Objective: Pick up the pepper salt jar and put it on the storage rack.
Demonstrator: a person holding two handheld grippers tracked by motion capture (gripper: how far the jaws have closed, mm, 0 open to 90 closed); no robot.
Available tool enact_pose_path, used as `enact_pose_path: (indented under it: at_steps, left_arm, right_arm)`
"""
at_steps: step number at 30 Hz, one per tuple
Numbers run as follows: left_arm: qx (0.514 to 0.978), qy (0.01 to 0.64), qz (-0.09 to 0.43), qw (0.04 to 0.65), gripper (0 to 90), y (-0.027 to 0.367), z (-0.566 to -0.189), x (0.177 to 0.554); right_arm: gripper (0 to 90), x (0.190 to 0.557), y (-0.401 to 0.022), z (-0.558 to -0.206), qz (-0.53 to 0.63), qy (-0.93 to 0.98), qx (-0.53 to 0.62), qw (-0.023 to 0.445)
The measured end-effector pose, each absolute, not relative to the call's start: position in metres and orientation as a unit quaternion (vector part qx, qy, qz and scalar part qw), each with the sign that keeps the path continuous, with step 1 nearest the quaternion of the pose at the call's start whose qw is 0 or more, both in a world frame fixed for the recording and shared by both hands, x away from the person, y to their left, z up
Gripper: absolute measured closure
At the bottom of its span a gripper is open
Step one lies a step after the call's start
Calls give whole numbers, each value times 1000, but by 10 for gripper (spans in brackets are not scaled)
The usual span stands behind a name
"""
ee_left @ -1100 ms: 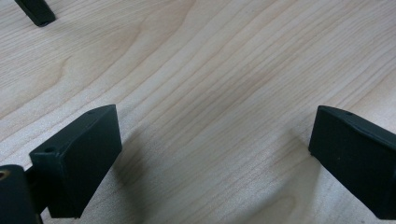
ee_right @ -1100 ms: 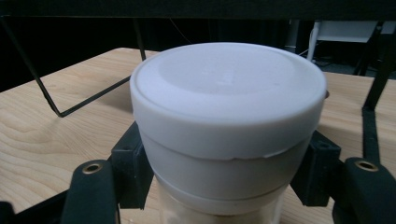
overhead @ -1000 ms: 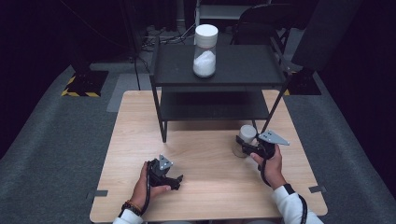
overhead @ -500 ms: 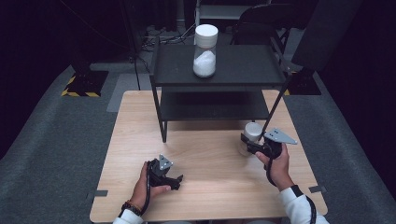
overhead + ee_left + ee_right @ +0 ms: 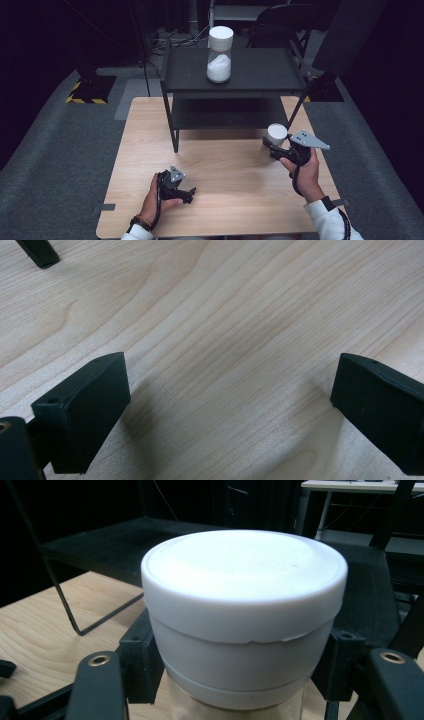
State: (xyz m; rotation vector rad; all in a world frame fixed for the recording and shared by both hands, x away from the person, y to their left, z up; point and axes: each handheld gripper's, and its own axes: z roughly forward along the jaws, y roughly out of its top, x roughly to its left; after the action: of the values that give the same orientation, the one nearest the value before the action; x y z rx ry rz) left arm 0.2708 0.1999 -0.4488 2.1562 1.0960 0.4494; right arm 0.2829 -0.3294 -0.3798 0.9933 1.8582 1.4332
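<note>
My right gripper is shut on a clear jar with a white lid, held upright above the wooden table at the right, just in front of the black shelf. In the right gripper view the white lid is close up, with the black jaws pressed against the jar's neck on both sides. A second white-lidded jar, part full of white powder, stands on the shelf's top. My left gripper rests low over the table near the front left, jaws wide apart on bare wood.
The black two-level shelf has thin metal legs; one leg stands on the table between the two hands, and its foot appears in the left gripper view. Grey carpet surrounds the table. A dark chair stands behind.
My right gripper has lifted the jar off the table and carried it slightly to the right. The left hand has stayed where it was.
</note>
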Motion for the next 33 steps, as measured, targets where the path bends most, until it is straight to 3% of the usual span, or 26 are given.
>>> enact_pose_path:
  at_steps: [33]
  left_arm:
    - [826,420,172,334,19,200,-449,271]
  right_arm:
    - [341,276,-316,-265,549,674,366,331]
